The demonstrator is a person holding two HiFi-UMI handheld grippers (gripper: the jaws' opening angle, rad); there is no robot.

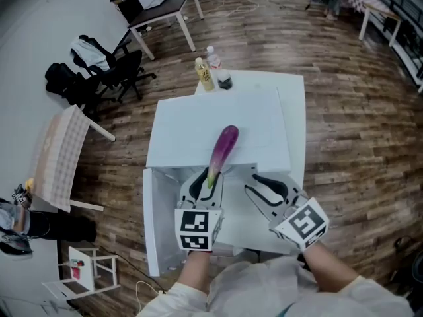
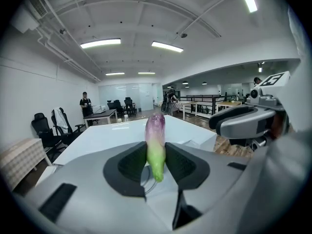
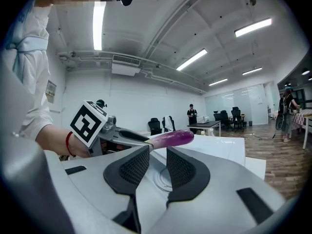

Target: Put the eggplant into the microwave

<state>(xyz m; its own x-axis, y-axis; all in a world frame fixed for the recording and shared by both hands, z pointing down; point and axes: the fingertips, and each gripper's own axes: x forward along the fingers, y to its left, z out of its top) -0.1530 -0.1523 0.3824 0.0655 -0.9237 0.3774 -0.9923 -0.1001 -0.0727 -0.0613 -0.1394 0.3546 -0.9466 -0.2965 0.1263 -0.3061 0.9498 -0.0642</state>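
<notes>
The eggplant [image 1: 223, 149], purple with a green stem end, is pinched at that stem end between the pads of my left gripper [image 1: 210, 177]. Its purple end points away over the top of the white microwave [image 1: 218, 111]. In the left gripper view the eggplant [image 2: 156, 135] stands upright between the two pads of my left gripper [image 2: 156, 162]. My right gripper [image 1: 251, 182] hovers just to the right with its jaws slightly apart and nothing between them. The right gripper view shows that gripper [image 3: 154, 162] empty, with the eggplant [image 3: 170, 139] and left gripper [image 3: 122, 136] beyond it.
The microwave's door [image 1: 151, 223] hangs swung out at the left. Two bottles [image 1: 206, 74] and a dark cup [image 1: 225, 80] stand behind the microwave. Office chairs [image 1: 99, 71], a checked folding table [image 1: 59, 157] and a desk with a seated person lie to the left on the wooden floor.
</notes>
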